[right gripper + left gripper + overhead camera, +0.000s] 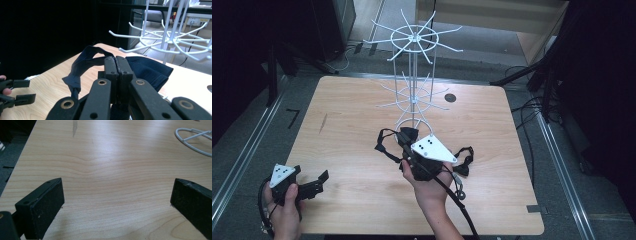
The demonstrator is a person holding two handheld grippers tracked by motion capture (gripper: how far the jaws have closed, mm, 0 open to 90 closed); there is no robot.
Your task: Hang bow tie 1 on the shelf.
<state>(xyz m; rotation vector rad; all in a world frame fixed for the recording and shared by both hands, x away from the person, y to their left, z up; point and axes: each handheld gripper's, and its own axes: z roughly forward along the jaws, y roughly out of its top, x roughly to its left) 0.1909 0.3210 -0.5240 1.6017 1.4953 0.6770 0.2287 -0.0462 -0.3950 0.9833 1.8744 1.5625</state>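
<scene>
On table (337, 150), one white rack (413, 75), one dark, probably fabric strap (82, 62), two hand-held grippers.

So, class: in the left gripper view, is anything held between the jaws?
No, the left gripper stands open over bare table.
</scene>
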